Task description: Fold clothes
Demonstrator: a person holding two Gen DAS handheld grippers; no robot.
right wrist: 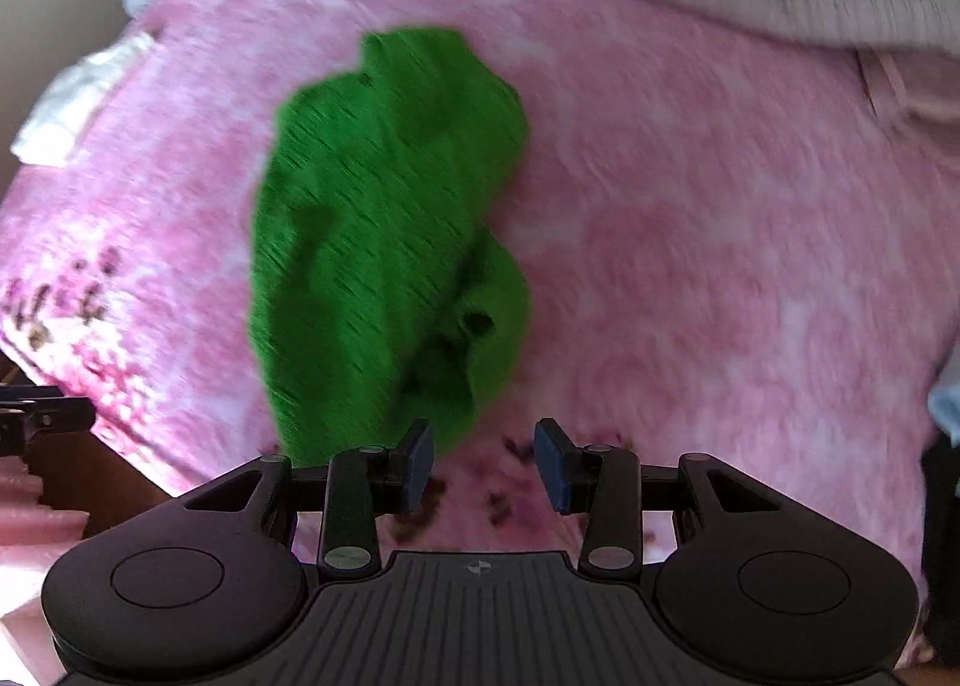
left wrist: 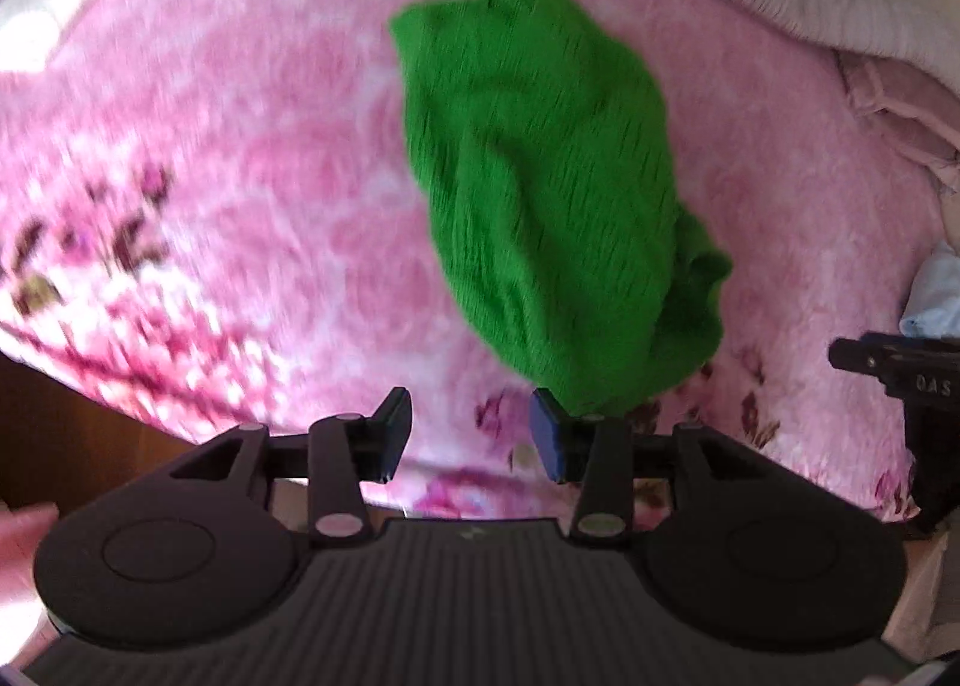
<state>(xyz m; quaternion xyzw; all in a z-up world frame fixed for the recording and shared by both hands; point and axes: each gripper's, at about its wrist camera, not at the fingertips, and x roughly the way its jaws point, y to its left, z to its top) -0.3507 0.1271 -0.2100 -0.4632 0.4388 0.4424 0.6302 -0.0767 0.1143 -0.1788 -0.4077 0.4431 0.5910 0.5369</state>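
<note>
Hovering part-open and empty, both the left tool (left wrist: pixel 471 434) and right tool (right wrist: pixel 485 464) overlook a crumpled green garment (left wrist: pixel 552 194).

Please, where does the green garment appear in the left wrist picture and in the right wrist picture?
Left wrist: the green garment lies right of centre, running down to the gripper's right finger.
Right wrist: it lies left of centre, ending by the gripper's left finger.
Shared landmark: the pink blanket under it, with dark flowers along its near edge.
</note>
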